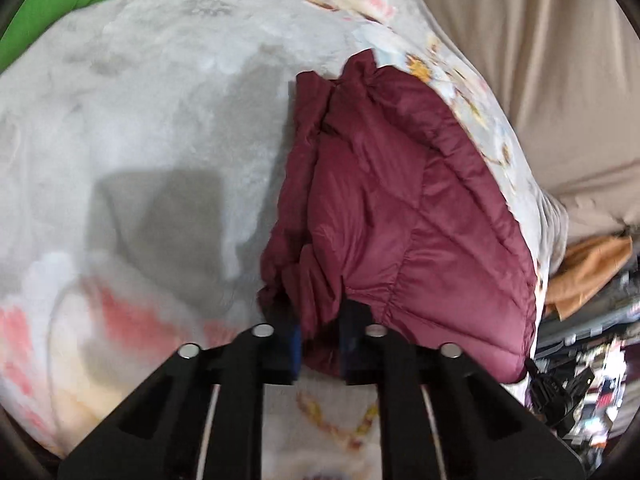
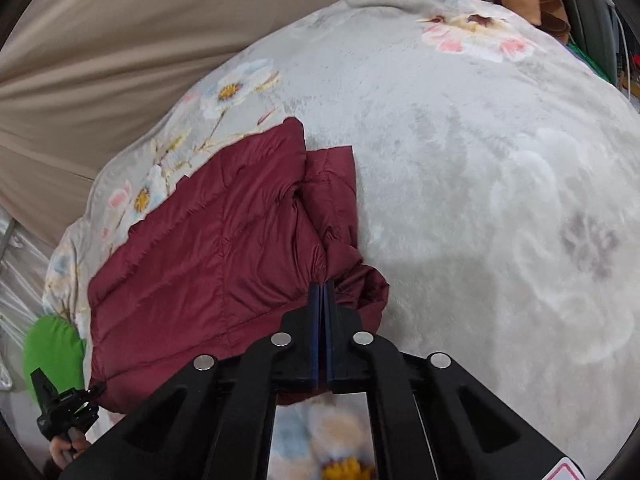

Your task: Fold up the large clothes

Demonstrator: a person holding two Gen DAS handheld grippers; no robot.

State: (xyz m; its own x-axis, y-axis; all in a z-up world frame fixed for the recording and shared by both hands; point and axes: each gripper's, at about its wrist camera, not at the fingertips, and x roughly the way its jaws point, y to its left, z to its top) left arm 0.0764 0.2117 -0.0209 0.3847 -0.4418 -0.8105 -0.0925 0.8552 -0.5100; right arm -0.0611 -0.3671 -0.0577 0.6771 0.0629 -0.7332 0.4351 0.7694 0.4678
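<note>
Left wrist view: I see my left tool [image 1: 318,344] narrowed onto a bunched fold of the maroon quilted jacket [image 1: 400,216]; the fabric sits between the two fingers and the pads press on it. The jacket lies folded directly ahead of the tool and to its right, on a grey floral blanket [image 1: 140,128]. Bare blanket extends to the tool's left. A beige sheet [image 1: 560,80] lies beyond the jacket, far right. The other tool shows at the lower right edge, at the jacket's near corner.

Right wrist view: I see my right tool [image 2: 322,286] fully closed, its fingertips pinching a gathered edge of the maroon jacket. The jacket's bulk spreads ahead and to the tool's left. Bare blanket fills the area to the tool's right. The left tool appears at the lower left, beside a green cloth [image 2: 52,348].
</note>
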